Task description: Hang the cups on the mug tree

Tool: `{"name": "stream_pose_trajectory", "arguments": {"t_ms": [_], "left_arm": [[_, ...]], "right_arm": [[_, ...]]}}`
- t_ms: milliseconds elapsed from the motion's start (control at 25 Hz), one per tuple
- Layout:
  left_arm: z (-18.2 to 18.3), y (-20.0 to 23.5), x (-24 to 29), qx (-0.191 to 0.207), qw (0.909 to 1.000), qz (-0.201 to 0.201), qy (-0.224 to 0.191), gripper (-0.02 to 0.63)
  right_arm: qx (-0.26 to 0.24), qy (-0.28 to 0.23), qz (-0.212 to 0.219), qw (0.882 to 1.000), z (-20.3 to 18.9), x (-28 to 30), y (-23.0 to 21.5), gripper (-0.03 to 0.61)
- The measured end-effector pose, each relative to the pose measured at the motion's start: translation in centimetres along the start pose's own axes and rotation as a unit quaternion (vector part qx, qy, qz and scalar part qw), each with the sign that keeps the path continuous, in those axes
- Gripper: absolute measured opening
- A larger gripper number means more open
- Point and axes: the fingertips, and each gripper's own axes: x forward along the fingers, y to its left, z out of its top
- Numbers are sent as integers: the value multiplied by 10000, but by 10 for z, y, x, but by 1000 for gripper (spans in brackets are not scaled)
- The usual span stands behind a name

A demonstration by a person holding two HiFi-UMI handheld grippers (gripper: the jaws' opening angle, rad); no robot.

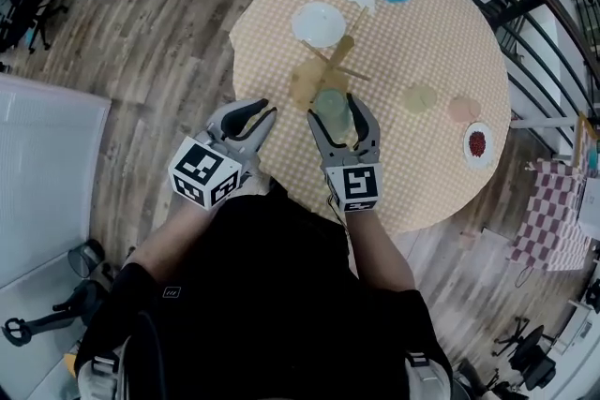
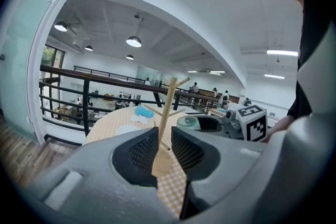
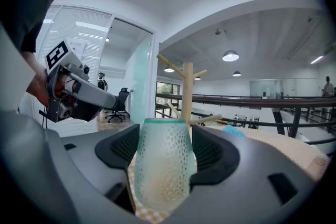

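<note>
In the head view, the cup (image 1: 330, 105) is being held just below centre frame by the right gripper (image 1: 336, 112), whose jaws are being pressed on its sides. The tree (image 1: 330, 61) is standing just above it on the table (image 1: 422, 33). The left gripper (image 1: 265, 111) is being held beside it at lower left, near the table edge and apart from the tree. The pegs are being foreshortened here, so their lengths are hard to judge, and the cup's lower part is being covered by the jaws.

In the left gripper view, the jaws are being kept a narrow gap apart with nothing pressed between them. The tree (image 2: 169, 102) is only being seen through that gap, beyond the tips.

In the right gripper view, the cup (image 3: 164, 165) is being clamped across its dimpled, translucent wall. It is judged to be light and stiff. The dimples are helping the grip, though the taper may be letting it slide. No handle is being shown in any view, so what would catch on a peg cannot be told. The cup's base is being cut off by the gripper body. The tree is looking slender and easily tipped, and its base may need steadying.
</note>
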Motion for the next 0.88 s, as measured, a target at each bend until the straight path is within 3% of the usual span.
{"name": "stream_pose_trajectory", "arguments": {"t_ms": [400, 880], "left_arm": [[6, 4, -1, 41, 10000, 52, -67, 77], [-6, 19, -18, -32, 9996, 282, 45, 75]], "right_arm": [[-24, -256, 199, 9995, 23, 11, 8, 322], [39, -66, 266, 9996, 3, 17, 20, 322]]}}
